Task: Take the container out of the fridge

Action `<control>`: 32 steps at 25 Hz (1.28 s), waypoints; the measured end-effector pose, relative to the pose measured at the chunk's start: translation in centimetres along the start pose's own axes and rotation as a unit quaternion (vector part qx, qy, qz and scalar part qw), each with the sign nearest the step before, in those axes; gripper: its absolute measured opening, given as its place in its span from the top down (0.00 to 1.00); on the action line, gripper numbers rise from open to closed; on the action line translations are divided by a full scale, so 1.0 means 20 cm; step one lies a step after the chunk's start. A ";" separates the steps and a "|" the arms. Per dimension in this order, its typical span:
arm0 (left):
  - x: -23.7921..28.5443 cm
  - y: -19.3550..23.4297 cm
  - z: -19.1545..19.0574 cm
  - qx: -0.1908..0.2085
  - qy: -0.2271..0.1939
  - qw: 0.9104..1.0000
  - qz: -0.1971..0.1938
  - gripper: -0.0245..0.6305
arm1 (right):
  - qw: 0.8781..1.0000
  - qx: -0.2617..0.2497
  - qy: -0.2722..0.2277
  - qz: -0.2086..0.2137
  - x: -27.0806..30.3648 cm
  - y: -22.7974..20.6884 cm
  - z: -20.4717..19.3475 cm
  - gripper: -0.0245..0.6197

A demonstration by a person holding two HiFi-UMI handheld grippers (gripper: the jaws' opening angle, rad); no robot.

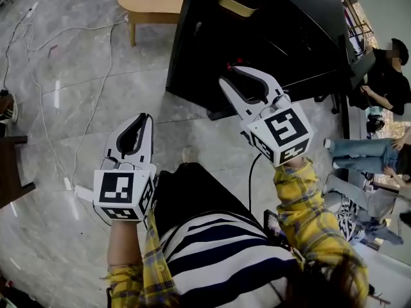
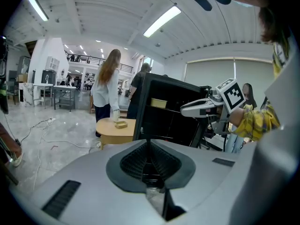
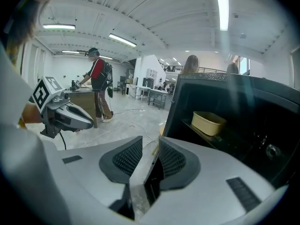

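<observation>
Left claw (image 1: 142, 119): held low at the person's left, pointing forward and slightly down, jaws closed together, nothing between them. Right claw (image 1: 239, 77): held higher and further forward, jaws parted, empty. Both arms extended forward in yellow plaid sleeves (image 1: 308, 204).

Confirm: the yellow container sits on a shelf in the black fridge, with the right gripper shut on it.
Wrong: the right gripper is open and empty, apart from the yellow container, which does sit on the fridge shelf. The right gripper view shows it.
</observation>
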State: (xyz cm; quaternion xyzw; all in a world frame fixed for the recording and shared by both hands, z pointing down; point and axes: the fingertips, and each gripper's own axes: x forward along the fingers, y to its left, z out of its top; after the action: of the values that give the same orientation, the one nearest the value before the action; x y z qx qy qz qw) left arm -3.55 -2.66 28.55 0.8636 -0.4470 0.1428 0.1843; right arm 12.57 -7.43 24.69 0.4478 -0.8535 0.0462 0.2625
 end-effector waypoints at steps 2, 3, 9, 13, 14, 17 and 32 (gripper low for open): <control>0.03 0.00 0.00 -0.004 -0.002 1.000 0.006 0.91 | 1.000 -0.007 -0.002 -0.005 0.03 -0.07 0.01 0.80; 0.05 0.00 -0.01 -0.006 -0.002 1.000 0.009 0.91 | 1.000 -0.012 -0.003 -0.009 0.04 -0.10 0.02 0.80; 0.13 0.04 0.01 -0.009 -0.015 0.999 0.030 0.91 | 0.998 -0.054 -0.005 -0.038 0.13 -0.28 0.09 0.80; 0.18 0.08 0.00 -0.018 -0.018 0.999 0.044 0.91 | 0.994 -0.092 -0.005 -0.064 0.19 -0.38 0.14 0.79; 0.19 0.09 -0.01 -0.022 -0.021 0.998 0.047 0.91 | 0.992 -0.103 -0.004 -0.069 0.21 -0.40 0.15 0.79; 0.23 0.11 0.01 -0.035 -0.037 0.997 0.056 0.91 | 0.988 -0.128 -0.004 -0.082 0.26 -0.46 0.19 0.79; 0.47 0.17 -0.08 -0.066 -0.037 0.995 0.064 0.91 | 0.969 -0.199 0.004 -0.147 0.42 -0.73 0.23 0.76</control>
State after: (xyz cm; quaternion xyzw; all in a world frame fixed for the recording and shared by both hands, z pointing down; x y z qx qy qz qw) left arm -1.19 -10.45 34.38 0.8239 -0.5164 0.0926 0.2144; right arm 18.40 -23.76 22.61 0.5067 -0.7695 -0.1619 0.3534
